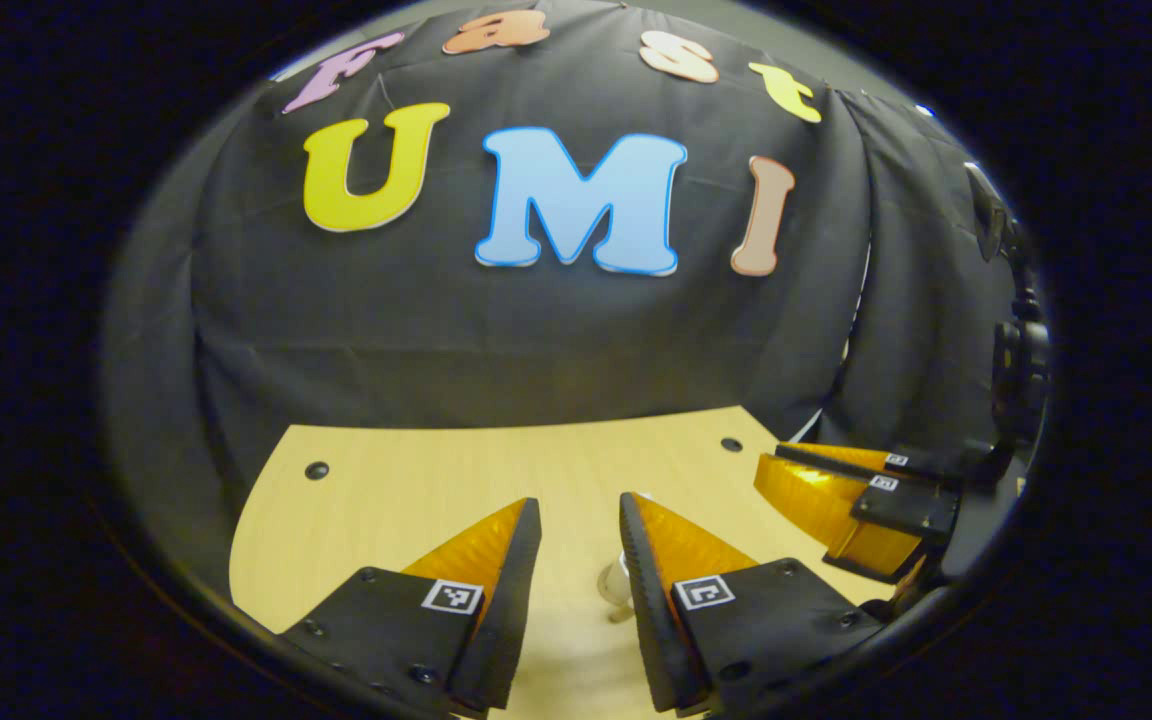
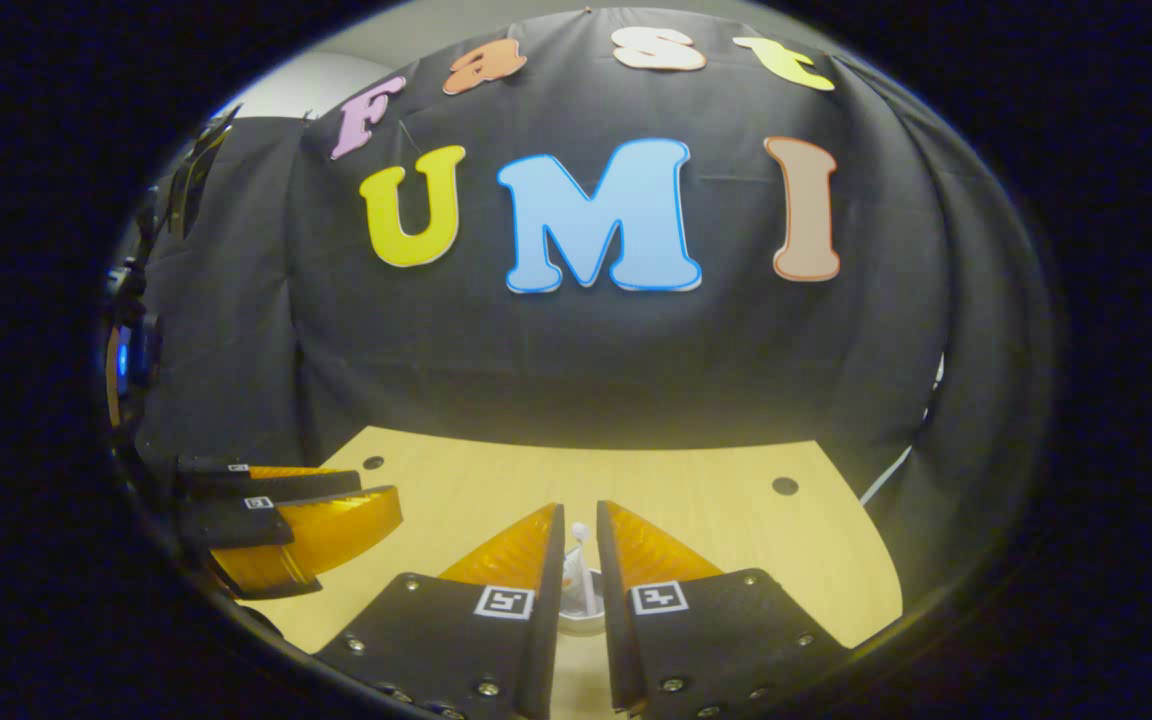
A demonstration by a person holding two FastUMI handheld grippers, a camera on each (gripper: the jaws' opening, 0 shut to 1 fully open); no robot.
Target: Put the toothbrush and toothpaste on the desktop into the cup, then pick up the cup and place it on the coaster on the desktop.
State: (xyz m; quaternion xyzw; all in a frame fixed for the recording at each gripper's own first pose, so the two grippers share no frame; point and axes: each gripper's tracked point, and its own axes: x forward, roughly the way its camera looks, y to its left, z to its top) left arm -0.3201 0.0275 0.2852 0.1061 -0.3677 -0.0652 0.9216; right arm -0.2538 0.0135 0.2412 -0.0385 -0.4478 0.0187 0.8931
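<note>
two grippers hang above a pale wooden desktop (image 1: 406,490) in front of the black cloth wall (image 1: 536,340).

left gripper view: the left gripper (image 1: 581,520) is at the bottom of the frame with its fingers parted and nothing held between them. in the gap, down on the desktop and partly hidden by the right-hand finger, a small white object (image 1: 616,583) shows; it is too hidden to identify. at the right edge the right gripper (image 1: 786,470) is seen side-on, near the far corner of the desktop.

right gripper view: at the left edge the left gripper (image 2: 376,500) is seen side-on over the desktop (image 2: 716,520). the right gripper (image 2: 581,525) sits at bottom centre with its fingers close together but a narrow gap between them; they press on nothing visible. through that gap, below the fingertips, the white rim of the cup (image 2: 581,618) shows on the desktop, with the thin white toothbrush (image 2: 582,560) standing upright in it, its head above the rim. the toothpaste cannot be made out.
</note>
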